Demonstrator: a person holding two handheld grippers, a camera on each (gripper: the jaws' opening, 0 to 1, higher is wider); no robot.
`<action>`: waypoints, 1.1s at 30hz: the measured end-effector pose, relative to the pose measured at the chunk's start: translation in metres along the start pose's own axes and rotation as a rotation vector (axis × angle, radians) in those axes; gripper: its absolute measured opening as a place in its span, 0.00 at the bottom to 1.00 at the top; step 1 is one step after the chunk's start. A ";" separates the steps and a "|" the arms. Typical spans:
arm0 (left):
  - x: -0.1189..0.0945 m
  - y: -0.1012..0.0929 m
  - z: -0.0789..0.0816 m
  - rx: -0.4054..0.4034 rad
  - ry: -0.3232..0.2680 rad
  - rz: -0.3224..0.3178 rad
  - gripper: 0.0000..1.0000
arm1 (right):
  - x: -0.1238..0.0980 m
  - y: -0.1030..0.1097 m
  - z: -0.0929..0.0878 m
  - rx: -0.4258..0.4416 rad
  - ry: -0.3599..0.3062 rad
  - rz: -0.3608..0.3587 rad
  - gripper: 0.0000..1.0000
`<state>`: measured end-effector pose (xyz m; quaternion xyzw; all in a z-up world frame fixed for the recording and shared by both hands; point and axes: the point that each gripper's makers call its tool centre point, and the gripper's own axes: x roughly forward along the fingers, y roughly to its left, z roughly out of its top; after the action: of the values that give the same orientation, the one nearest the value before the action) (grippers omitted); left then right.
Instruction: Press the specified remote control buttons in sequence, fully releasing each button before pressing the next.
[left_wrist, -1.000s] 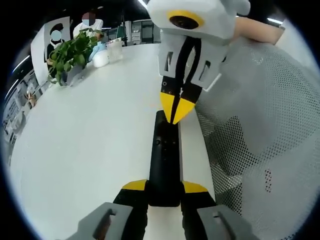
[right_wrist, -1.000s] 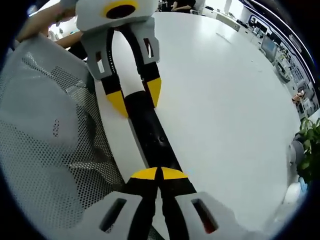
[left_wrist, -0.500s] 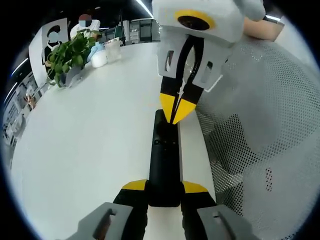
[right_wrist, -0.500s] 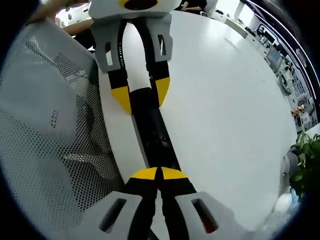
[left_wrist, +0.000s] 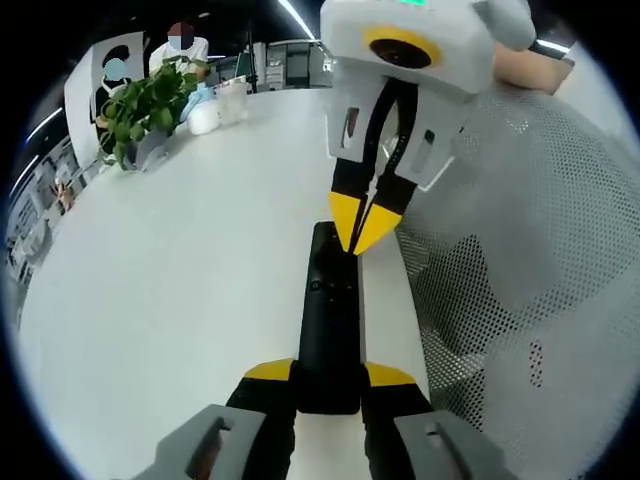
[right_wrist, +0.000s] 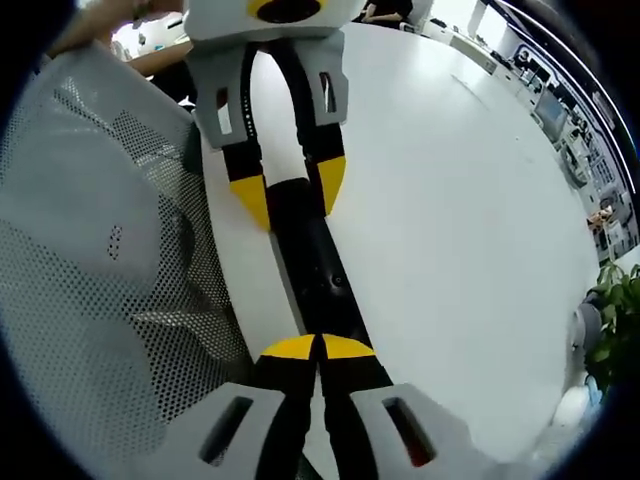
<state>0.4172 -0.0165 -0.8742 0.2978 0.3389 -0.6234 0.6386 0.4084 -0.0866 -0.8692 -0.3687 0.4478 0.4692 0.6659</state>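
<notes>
The left gripper (left_wrist: 329, 375) clamps the near end of the black remote control (left_wrist: 330, 330) on the white table (left_wrist: 180, 300), while the right gripper (left_wrist: 362, 237), jaws pinched shut into one tip, sits at its far end; I'd drop straight onto one button, then lift fully clear. Beyond the left gripper's left side stand a potted plant (left_wrist: 140, 110) and cup (left_wrist: 229, 98), well apart; a mesh chair (left_wrist: 520, 280) crowds its right.

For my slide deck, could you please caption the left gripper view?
Left gripper grips a slim black remote control on a white table while the right gripper's closed tips hover above it.
</notes>
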 end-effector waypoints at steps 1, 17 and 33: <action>0.000 0.000 0.000 -0.001 0.003 0.000 0.24 | 0.000 0.000 0.000 -0.002 0.000 0.000 0.00; 0.000 0.000 0.002 -0.026 -0.009 -0.008 0.24 | 0.005 0.002 0.002 -0.038 -0.008 0.007 0.00; 0.001 0.000 0.001 -0.014 -0.003 -0.007 0.24 | 0.006 -0.001 0.010 -0.047 -0.035 -0.016 0.00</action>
<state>0.4171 -0.0179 -0.8741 0.2911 0.3433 -0.6238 0.6390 0.4129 -0.0765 -0.8717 -0.3797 0.4219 0.4806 0.6684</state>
